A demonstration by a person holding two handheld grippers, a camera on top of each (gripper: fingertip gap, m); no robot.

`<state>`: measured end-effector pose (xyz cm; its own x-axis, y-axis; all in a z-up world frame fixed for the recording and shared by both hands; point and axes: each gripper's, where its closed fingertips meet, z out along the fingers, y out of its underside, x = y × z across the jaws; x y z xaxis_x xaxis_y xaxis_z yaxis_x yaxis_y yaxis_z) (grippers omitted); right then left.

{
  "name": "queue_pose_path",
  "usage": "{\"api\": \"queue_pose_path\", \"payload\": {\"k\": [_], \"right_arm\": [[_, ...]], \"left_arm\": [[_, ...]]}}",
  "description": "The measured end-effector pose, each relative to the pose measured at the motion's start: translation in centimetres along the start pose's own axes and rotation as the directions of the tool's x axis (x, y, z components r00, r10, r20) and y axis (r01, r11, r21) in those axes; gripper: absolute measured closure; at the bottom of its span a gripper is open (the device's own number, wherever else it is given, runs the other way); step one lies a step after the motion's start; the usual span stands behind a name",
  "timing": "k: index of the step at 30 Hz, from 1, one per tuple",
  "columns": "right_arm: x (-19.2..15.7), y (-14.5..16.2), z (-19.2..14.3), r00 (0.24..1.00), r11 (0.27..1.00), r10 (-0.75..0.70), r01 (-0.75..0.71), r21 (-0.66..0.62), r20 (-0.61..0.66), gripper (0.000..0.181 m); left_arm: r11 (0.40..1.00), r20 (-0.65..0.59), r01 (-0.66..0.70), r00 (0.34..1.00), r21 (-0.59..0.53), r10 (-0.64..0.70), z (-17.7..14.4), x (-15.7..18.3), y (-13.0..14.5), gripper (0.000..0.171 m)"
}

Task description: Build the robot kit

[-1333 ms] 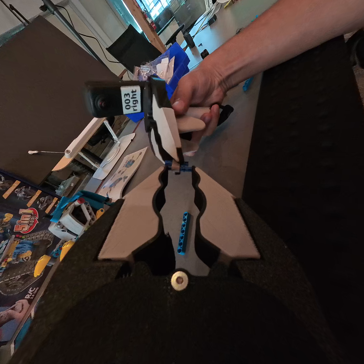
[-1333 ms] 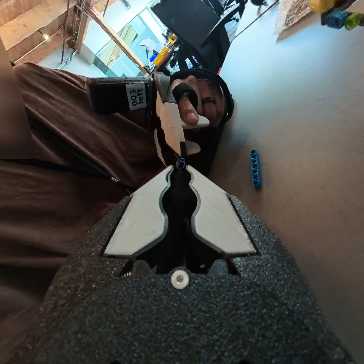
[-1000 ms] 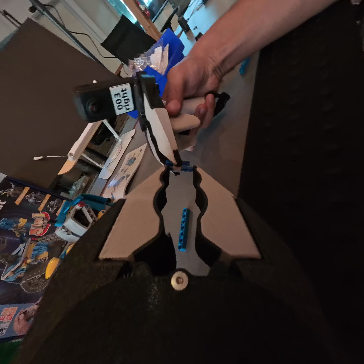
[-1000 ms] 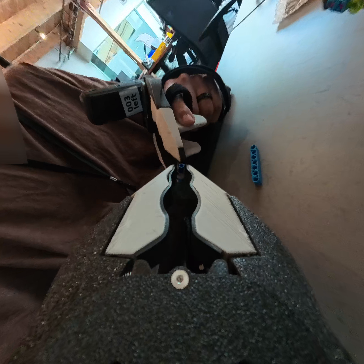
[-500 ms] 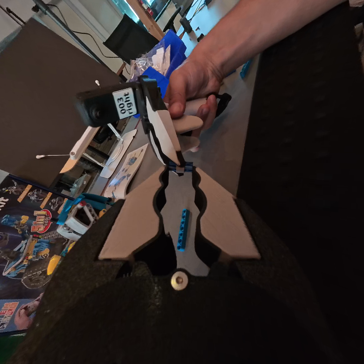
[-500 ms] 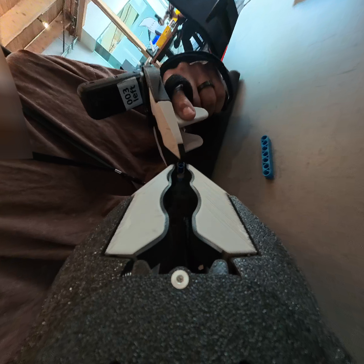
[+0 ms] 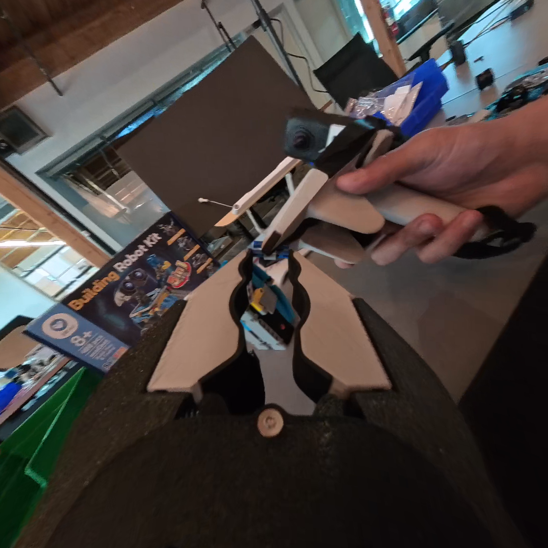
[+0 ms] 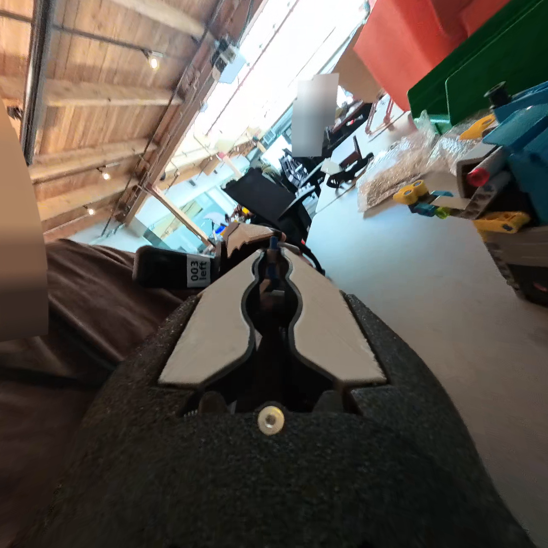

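One small blue piece (image 7: 268,252) pinched between two hand-held grippers, left (image 7: 269,255) and right (image 8: 273,252).

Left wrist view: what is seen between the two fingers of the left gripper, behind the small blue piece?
A toy model of building bricks, white, black, teal and yellow, shows through the gap of the left gripper, beyond the small blue piece at its tips.
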<state>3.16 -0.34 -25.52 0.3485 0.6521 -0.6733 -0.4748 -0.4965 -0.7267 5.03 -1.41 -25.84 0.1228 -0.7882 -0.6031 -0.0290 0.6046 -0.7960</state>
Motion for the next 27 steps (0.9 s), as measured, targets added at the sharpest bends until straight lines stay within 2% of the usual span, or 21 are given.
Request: {"api": "queue_pose_path", "payload": {"k": [4,9,10,12,14,16,21,24,27], "right_arm": [[-0.4,-1.4,-0.3,0.993,0.988,0.095,-0.103,0.118,0.071,0.174],[-0.6,-1.9,-0.2,0.984,0.973,0.137,-0.155,0.171,0.111,0.176],[-0.7,-2.0,-0.3,0.984,0.972,0.137,-0.156,0.178,0.116,0.176],[-0.7,-3.0,-1.1,0.984,0.964,0.128,-0.153,0.218,0.126,0.176],[-0.3,-2.9,-1.5,0.987,0.971,0.126,-0.142,0.193,0.095,0.176],[0.1,-3.0,-2.1,0.993,0.975,0.109,-0.117,0.191,0.054,0.176],[0.0,-2.1,-2.8,0.994,0.990,0.105,-0.107,0.097,0.025,0.176],[-0.2,-1.0,-2.4,0.993,0.993,0.114,-0.114,0.020,0.022,0.175],[-0.3,0.1,-2.0,0.993,0.992,0.119,-0.119,-0.041,0.015,0.175]], "left_arm": [[0.999,0.108,-0.044,0.993,-0.009,0.045,-0.3,-1.2,-0.4,0.149],[0.999,0.176,-0.028,0.984,-0.027,0.032,-0.2,-1.6,-0.7,0.149],[1.000,0.175,-0.008,0.985,-0.024,0.012,-0.1,-1.5,-0.8,0.148],[1.000,0.091,0.012,0.996,-0.018,-0.011,0.1,-0.1,-0.9,0.159],[1.000,0.073,0.002,0.997,-0.017,-0.001,0.2,0.3,-0.9,0.154],[0.998,0.082,0.051,0.995,0.024,-0.052,-0.2,-0.4,-1.4,0.144],[0.987,-0.035,0.157,0.987,0.020,-0.156,-0.1,-0.1,-0.6,0.138],[0.993,-0.097,0.115,0.989,0.031,-0.111,-0.1,0.9,-0.6,0.139],[0.999,-0.093,0.032,0.995,0.020,-0.030,0.0,1.5,-0.4,0.143]]}}
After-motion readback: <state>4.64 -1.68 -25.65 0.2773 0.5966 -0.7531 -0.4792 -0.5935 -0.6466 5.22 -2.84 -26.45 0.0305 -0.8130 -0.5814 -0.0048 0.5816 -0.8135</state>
